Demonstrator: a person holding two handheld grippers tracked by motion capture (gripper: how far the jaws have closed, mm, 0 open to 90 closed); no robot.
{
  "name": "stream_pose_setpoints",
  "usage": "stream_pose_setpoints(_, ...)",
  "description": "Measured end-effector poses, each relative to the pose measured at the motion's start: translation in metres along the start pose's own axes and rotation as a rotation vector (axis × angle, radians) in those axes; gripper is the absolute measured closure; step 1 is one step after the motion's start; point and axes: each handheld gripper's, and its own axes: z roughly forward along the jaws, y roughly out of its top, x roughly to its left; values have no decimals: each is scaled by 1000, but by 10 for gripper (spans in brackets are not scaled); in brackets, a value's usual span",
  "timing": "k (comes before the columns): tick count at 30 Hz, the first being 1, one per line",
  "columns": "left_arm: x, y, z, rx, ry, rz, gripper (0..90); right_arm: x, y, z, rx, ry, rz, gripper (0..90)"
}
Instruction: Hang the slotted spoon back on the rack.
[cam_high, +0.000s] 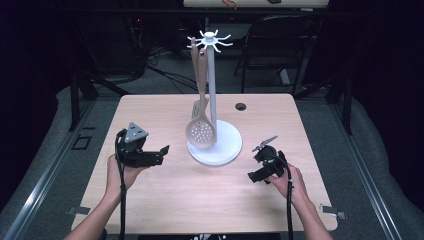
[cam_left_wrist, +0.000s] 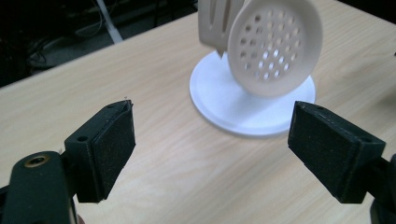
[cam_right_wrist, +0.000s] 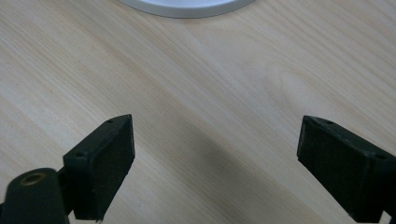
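A white utensil stand (cam_high: 220, 145) with a round base and a tall pole stands mid-table, with hooks (cam_high: 209, 37) at its top. A beige slotted spoon (cam_high: 201, 132) and a beige spatula (cam_high: 199, 107) hang from the hooks, their heads just above the base. My left gripper (cam_high: 164, 154) is left of the base, pointing at it, open and empty. In the left gripper view its jaws (cam_left_wrist: 212, 144) frame the bare wood, with the slotted spoon (cam_left_wrist: 275, 46) beyond. My right gripper (cam_high: 254, 162) rests right of the base, open, with nothing between its jaws (cam_right_wrist: 215, 163).
The light wooden table (cam_high: 200, 200) has a cable hole (cam_high: 241, 106) behind the stand. A dark folding chair (cam_high: 280, 45) and cables sit on the floor past the far edge. The stand's base rim (cam_right_wrist: 187, 7) lies ahead of the right jaws.
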Motion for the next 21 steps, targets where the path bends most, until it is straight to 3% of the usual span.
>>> stream_pose_setpoints(3,2,-16,2,26,-7,-19,145,-1,0,-1,4,8,0,110)
stream_pose_setpoints(10,4,-52,13,142,-25,-26,141,0,-1,0,2,9,-1,111)
stream_pose_setpoints(16,1,-69,19,212,-35,-12,123,0,-1,2,14,4,-16,111)
stream_pose_setpoints(21,4,-80,25,230,-32,-22,117,1,0,3,31,-5,-29,111)
